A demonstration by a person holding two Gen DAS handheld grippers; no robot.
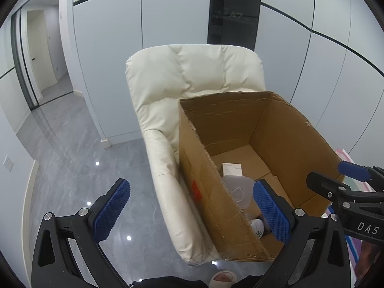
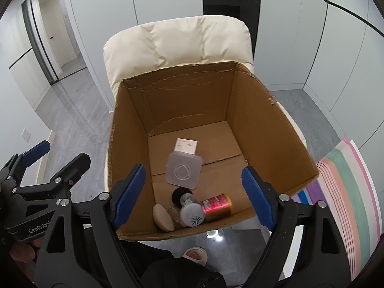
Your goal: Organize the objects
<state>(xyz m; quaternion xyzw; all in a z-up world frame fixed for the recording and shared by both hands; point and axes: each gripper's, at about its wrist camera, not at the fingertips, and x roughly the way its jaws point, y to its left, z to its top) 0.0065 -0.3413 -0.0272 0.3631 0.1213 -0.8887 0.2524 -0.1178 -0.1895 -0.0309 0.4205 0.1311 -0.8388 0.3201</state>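
Looking down through the right wrist view, I saw an open cardboard box (image 2: 259, 110) sitting on a cream padded armchair (image 2: 177, 40). On the box floor lay a small white carton (image 2: 186, 146) with a translucent square lid (image 2: 183, 170) partly over its near end. Nearer me a cluster sat against the front wall: a tan rounded piece (image 2: 163, 219), a white round cap with a green mark (image 2: 192, 214), a small clear bottle (image 2: 186, 198) beside a black cap (image 2: 178, 194), and a red-labelled amber bottle (image 2: 217, 206) on its side.

My right hand-held gripper (image 2: 193, 199) hung above that cluster with its blue pads (image 2: 130, 192) spread wide and nothing between them. My left hand-held gripper (image 1: 192, 212) was also released; its jaws straddled the box's left wall, one pad outside over the floor and one inside, touching nothing that I could see.

Grey glossy floor tiles (image 1: 72, 163) surrounded the armchair, pale wall panels (image 1: 108, 48) stood behind it, and a pastel striped sheet (image 2: 348, 192) lay to the right of the box.
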